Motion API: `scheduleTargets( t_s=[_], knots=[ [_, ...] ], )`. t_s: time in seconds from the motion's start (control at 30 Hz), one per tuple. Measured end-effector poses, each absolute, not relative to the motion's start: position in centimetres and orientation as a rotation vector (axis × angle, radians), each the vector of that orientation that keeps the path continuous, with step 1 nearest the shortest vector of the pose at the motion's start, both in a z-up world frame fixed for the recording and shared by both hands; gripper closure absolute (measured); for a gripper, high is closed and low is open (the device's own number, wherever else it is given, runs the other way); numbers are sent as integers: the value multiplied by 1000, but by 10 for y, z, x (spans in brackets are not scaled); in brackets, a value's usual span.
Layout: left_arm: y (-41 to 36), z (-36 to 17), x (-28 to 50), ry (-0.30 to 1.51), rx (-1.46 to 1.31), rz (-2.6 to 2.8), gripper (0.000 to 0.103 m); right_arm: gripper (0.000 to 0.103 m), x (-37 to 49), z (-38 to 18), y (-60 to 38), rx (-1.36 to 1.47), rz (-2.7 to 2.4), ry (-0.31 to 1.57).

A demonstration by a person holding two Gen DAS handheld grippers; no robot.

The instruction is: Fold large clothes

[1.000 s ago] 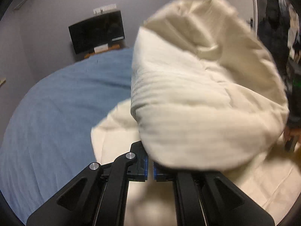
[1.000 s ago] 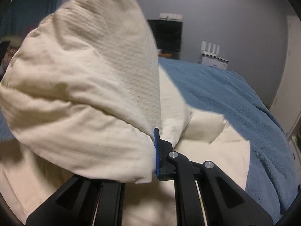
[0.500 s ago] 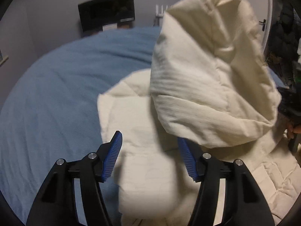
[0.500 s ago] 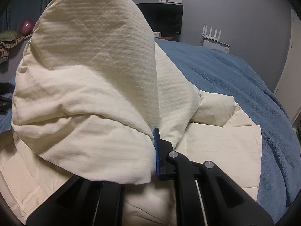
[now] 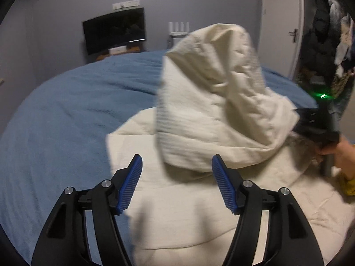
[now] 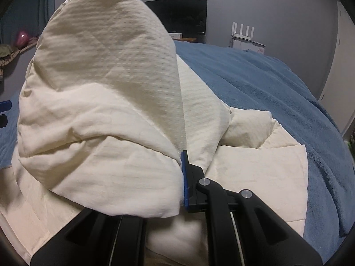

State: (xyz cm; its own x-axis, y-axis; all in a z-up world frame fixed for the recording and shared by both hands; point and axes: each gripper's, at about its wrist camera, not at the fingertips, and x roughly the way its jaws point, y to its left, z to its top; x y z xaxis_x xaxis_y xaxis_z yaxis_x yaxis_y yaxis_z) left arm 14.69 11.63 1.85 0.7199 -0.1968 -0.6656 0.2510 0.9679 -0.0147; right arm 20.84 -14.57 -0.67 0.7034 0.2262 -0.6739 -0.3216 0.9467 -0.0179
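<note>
While right claw (image 6: 180, 177) grips quilt (image 6: 99, 102), left claw (image 5: 176, 181) gapes

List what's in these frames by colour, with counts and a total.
Cream: 1, the quilt.
Blue: 1, the blanket on the bed.
Black: 3, the screen, the left gripper (open) and the right gripper (shut on the quilt).
White: 2, the router and the door.
Total: 7
</note>
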Motion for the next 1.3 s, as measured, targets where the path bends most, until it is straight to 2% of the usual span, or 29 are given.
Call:
scheduleTargets(
  t_s=[0.27, 0.3, 0.33, 0.37, 0.43, 0.53, 0.57, 0.6, 0.8, 1.0, 1.3],
  knots=[
    [61, 23, 192, 778, -70, -472, 40, 92, 191, -8, -128, -262, 325, 695],
    [55, 19, 203, 792, -74, -468, 43, 92, 189, -8, -127, -275, 328, 696],
    [51, 16, 208, 799, -73, -466, 71, 92, 187, -6, -127, -291, 331, 699],
    [48, 10, 216, 829, -82, -497, 87, 90, 182, -2, -128, -305, 343, 702],
    [47, 2, 220, 845, -79, -499, 88, 86, 176, 3, -133, -313, 376, 716],
    [46, -4, 214, 839, -7, -503, 89, 72, 168, 7, -139, -305, 446, 732],
    [49, -5, 212, 838, 4, -492, 91, 64, 165, 8, -144, -279, 496, 749],
    [53, -4, 215, 842, 10, -475, 91, 61, 164, 9, -146, -245, 540, 767],
    [85, -24, 234, 910, -147, -458, 92, 61, 161, 18, -146, -161, 612, 761],
    [88, -46, 244, 962, -156, -473, 91, 62, 175, 17, -124, -179, 570, 755],
    [110, -57, 247, 964, -178, -474, 88, 62, 204, -32, -97, -245, 518, 857]
  ],
)
